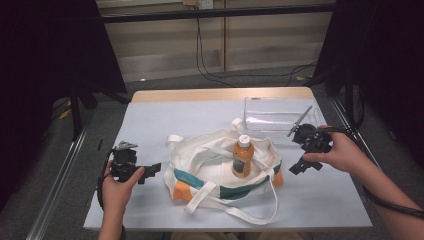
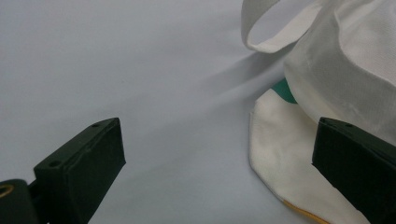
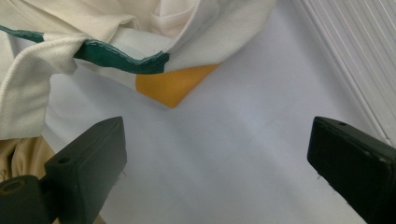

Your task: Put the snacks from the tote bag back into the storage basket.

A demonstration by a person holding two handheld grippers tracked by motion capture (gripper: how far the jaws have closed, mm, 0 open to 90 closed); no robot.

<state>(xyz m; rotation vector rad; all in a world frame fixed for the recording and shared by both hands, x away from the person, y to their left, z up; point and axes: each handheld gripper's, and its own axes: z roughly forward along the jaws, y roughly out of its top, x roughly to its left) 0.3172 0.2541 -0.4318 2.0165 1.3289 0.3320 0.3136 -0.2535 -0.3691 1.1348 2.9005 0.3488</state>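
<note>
Two grippers flank a cloth bag (image 1: 222, 172) at the centre of the high view, each held apart from it. Left gripper (image 1: 150, 171), at lower left of the frame, points toward the bag's left edge; in the left gripper view its jaws stand wide apart with nothing between them but bare table (image 2: 116, 70), the bag's white fabric (image 2: 345, 65) and a loop of handle lying at upper right. Right gripper (image 1: 305, 162), at centre right, is likewise spread wide and empty; in the right gripper view its jaws (image 3: 219, 168) frame the table below the bag's orange corner (image 3: 175, 86) and green trim.

A bottle (image 1: 243, 156) of orange drink with a white cap lies on the slack, open bag, near its middle, appearing to rest on the fabric rather than tucked inside; whether any part sits within the mouth cannot be told. A clear plastic box (image 1: 280, 114) stands at upper right of the table, just beyond the bag, seemingly empty.

Judged progress: early to middle stage. The bottle has reached the bag, but neither tool has hold of the fabric, handles or bottle, so opening the bag, seating the bottle and tidying the handles likely remain.
</note>
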